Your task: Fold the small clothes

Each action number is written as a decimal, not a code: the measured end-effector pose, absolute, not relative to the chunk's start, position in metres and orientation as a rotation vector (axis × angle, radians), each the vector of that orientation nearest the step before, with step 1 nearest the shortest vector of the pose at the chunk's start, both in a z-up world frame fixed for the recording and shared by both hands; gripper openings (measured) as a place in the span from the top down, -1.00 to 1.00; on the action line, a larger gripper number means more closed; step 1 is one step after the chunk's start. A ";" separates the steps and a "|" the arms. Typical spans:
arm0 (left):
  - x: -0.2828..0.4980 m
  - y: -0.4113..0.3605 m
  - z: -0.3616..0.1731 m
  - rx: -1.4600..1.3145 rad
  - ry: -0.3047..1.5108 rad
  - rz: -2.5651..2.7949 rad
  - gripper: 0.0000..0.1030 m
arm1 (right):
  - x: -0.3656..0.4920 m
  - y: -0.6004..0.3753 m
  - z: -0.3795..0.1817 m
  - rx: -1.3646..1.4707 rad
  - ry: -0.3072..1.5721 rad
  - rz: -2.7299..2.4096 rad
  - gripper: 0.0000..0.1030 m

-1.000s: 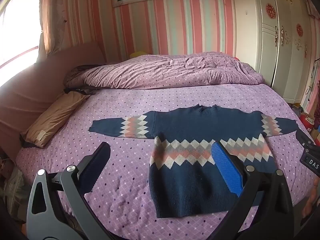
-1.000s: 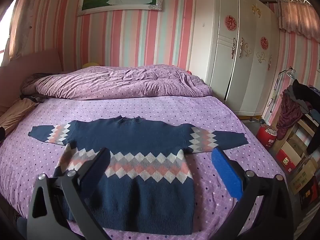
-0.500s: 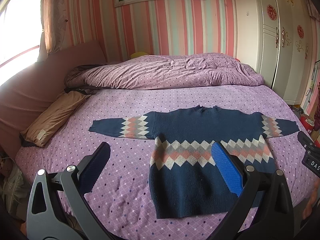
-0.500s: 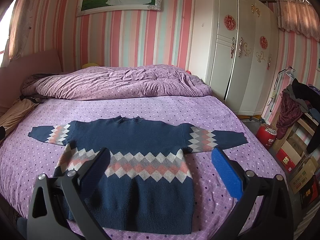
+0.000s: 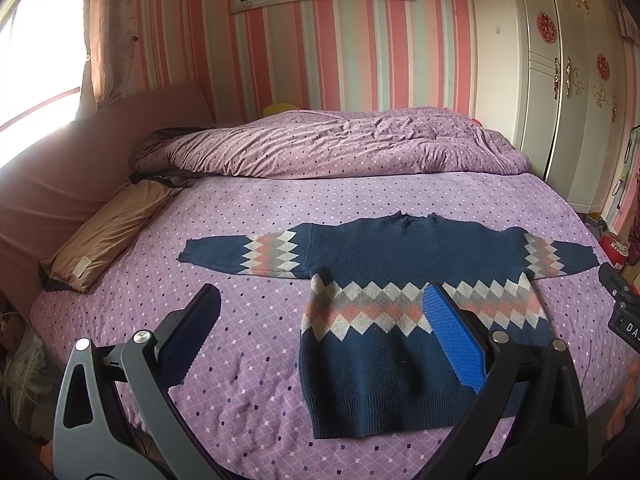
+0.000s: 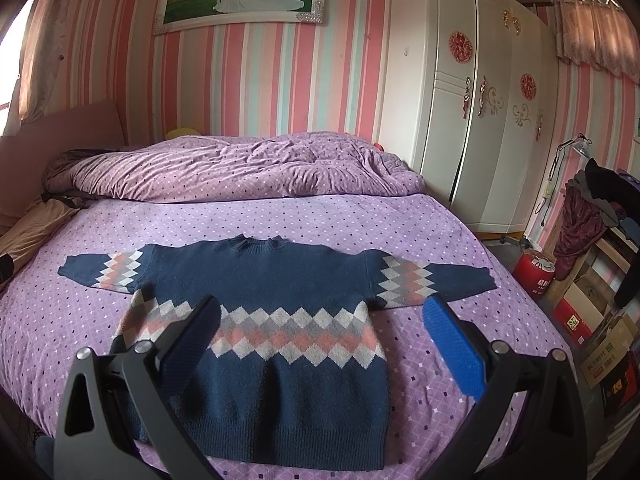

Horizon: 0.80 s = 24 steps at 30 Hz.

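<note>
Sweater (image 6: 272, 304) flat on bed (image 6: 420, 224), duvet (image 6: 240, 168) behind, wardrobe (image 6: 472, 100) right

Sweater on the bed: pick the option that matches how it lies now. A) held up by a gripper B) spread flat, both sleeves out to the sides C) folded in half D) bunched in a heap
B: the sweater lies flat on the bed with both sleeves stretched sideways, nothing gripping it.
</note>
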<state>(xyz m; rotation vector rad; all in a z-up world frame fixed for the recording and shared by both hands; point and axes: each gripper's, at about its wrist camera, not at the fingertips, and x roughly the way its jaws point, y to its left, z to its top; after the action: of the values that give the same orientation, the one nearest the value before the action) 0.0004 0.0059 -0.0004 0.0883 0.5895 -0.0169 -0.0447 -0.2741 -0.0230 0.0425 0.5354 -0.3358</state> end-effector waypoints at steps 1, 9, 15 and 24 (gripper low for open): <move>0.001 0.006 0.000 0.089 0.590 -0.016 -0.94 | -0.045 -0.274 -0.023 0.043 0.535 -0.336 -0.97; 0.000 0.006 -0.001 0.084 0.584 -0.016 -0.94 | -0.045 -0.274 -0.022 0.044 0.534 -0.335 -0.97; 0.000 0.006 -0.001 0.085 0.585 -0.015 -0.94 | -0.045 -0.275 -0.022 0.046 0.534 -0.335 -0.97; -0.001 0.007 0.000 0.084 0.585 -0.014 -0.94 | -0.044 -0.275 -0.022 0.039 0.534 -0.337 -0.97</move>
<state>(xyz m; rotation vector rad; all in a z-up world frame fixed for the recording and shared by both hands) -0.0011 0.0069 -0.0005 0.0839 0.5852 -0.0143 -0.0443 -0.2754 -0.0220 0.0386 0.5339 -0.3365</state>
